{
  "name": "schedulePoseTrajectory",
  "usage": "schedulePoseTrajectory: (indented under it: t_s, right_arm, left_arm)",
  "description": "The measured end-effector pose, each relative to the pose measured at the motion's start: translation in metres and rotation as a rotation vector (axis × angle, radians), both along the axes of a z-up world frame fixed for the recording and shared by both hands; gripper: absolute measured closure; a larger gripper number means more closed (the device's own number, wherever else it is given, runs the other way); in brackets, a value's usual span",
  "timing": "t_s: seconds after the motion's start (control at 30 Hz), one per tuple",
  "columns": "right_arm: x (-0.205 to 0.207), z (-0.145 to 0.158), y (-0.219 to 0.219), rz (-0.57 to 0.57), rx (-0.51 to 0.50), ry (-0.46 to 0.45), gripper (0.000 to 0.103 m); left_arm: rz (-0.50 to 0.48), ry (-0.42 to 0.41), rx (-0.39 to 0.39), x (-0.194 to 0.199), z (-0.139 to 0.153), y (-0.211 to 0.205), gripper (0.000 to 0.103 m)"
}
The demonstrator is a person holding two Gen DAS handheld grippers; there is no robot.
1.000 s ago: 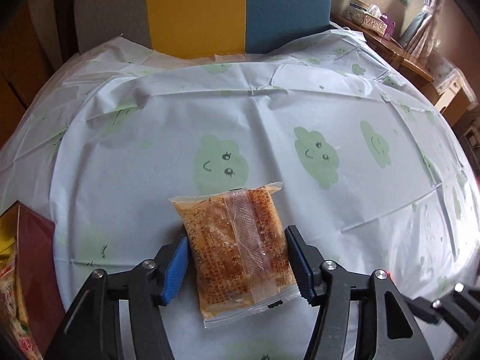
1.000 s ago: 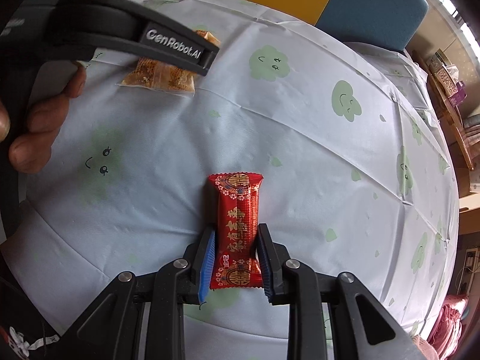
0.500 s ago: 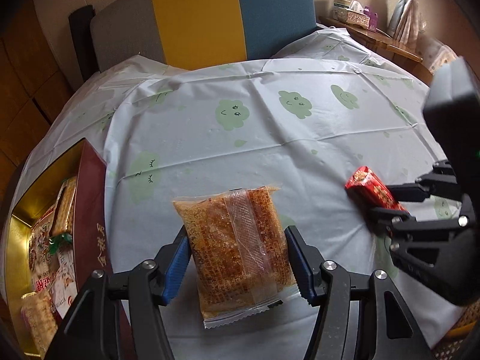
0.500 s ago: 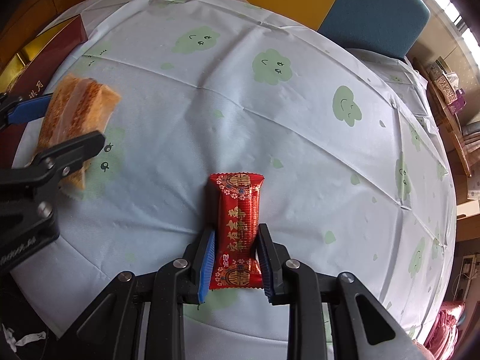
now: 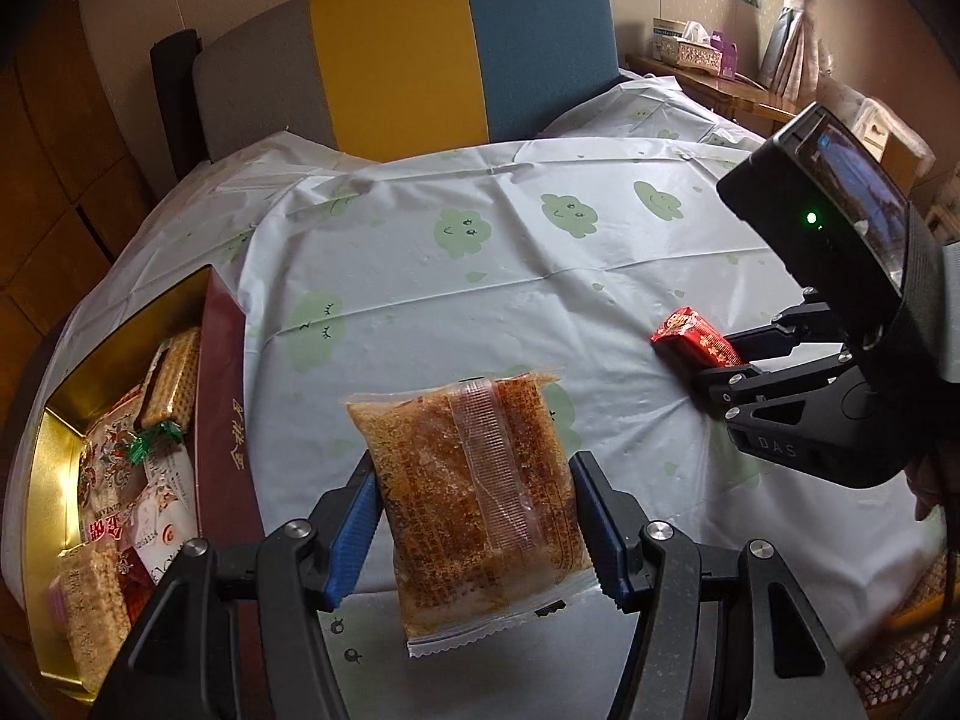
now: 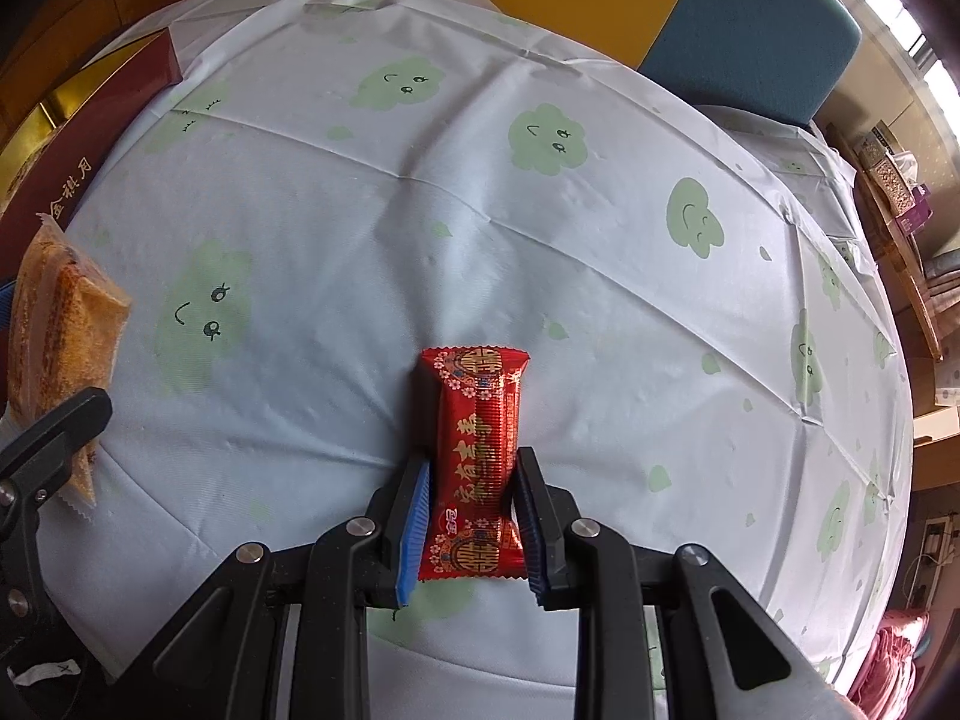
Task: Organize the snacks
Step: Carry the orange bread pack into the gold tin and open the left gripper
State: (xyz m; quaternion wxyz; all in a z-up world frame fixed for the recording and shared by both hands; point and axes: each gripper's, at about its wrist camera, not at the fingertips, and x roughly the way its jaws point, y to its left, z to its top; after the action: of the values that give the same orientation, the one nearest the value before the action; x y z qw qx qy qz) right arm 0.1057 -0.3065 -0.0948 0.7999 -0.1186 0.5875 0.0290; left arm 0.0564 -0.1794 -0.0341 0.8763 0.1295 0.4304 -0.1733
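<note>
My left gripper (image 5: pixel 474 498) is shut on a clear packet of orange-brown crispy snack (image 5: pixel 474 480) and holds it above the table's near edge. My right gripper (image 6: pixel 471 495) is shut on a red wrapped snack (image 6: pixel 477 450), lifted over the table; it also shows in the left wrist view (image 5: pixel 696 339), at the right. The orange packet appears at the left edge of the right wrist view (image 6: pixel 60 324). A dark red box with a gold inside (image 5: pixel 222 420) stands at the left with several wrapped snacks in it.
A white tablecloth with green cloud faces (image 5: pixel 480 276) covers the round table. A grey, yellow and blue chair back (image 5: pixel 420 60) stands behind it. A wooden shelf with tissue boxes (image 5: pixel 696 54) is at the far right.
My left gripper has lifted the orange packet and swung left and back, bringing the red box further into view. My right gripper keeps the red snack and has hardly moved.
</note>
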Motion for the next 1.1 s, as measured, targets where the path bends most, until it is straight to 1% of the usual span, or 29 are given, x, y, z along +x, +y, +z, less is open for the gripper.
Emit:
schedulePoseTrajectory:
  t_s: [0.17, 0.33, 0.57, 0.7, 0.9, 1.1]
  right_arm:
    - [0.001, 0.0, -0.004, -0.005, 0.006, -0.002, 0.076]
    - [-0.001, -0.001, 0.0, 0.002, -0.015, -0.013, 0.076]
    - [-0.005, -0.003, 0.006, 0.011, -0.035, -0.028, 0.076]
    - [-0.006, -0.003, 0.006, 0.011, -0.035, -0.032, 0.076]
    - [-0.007, -0.003, 0.008, 0.013, -0.041, -0.036, 0.076]
    - [-0.007, -0.004, 0.007, 0.014, -0.042, -0.037, 0.076]
  left_arm:
    - [0.024, -0.034, -0.029, -0.009, 0.018, 0.014, 0.041]
    - [0.054, -0.07, -0.05, -0.014, 0.034, 0.033, 0.041]
    - [0.136, -0.091, -0.069, -0.01, 0.046, 0.07, 0.041]
    - [0.194, -0.093, -0.078, -0.006, 0.048, 0.094, 0.041]
    - [0.283, -0.074, -0.086, 0.002, 0.042, 0.135, 0.041]
    - [0.452, -0.063, -0.136, 0.013, 0.046, 0.21, 0.041]
